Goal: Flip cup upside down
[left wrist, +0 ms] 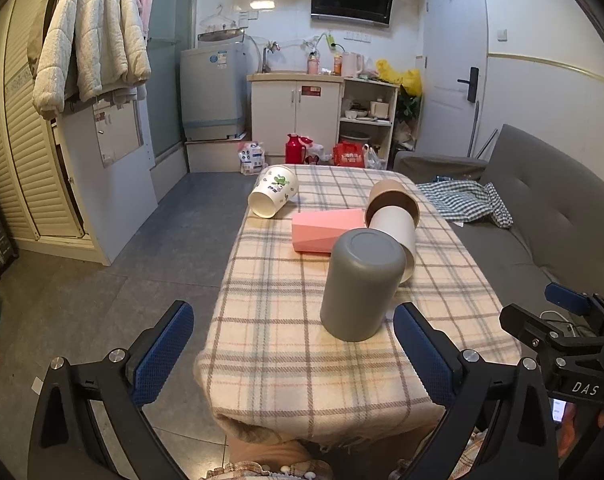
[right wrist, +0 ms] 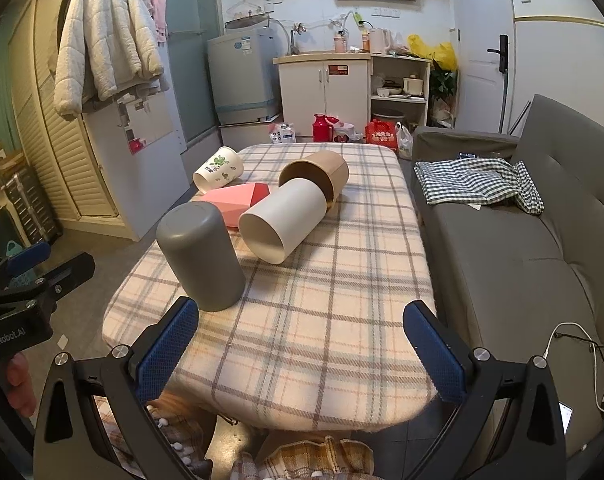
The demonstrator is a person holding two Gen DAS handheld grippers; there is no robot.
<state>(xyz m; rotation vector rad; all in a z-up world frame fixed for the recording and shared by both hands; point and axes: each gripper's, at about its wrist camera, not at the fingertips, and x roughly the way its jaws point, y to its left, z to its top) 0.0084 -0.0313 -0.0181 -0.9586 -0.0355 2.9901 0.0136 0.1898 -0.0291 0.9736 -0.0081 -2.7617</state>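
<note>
Both my tools, left tool (left wrist: 294,354) and right tool (right wrist: 302,350), are wide open, holding nothing. The grey cup (left wrist: 361,286) sits mouth-down near the table (left wrist: 302,392) edge, so a clumsy nudge could tip it off.

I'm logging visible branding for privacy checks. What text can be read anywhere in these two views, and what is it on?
"DAS": on the right gripper body, seen from the left wrist view.
"GenRobot.AI": on the left gripper body, seen from the right wrist view.
Too small or blurred to read: the red bag print, the washing machine sticker, the red cabinet label, the cartoon cup print.
</note>
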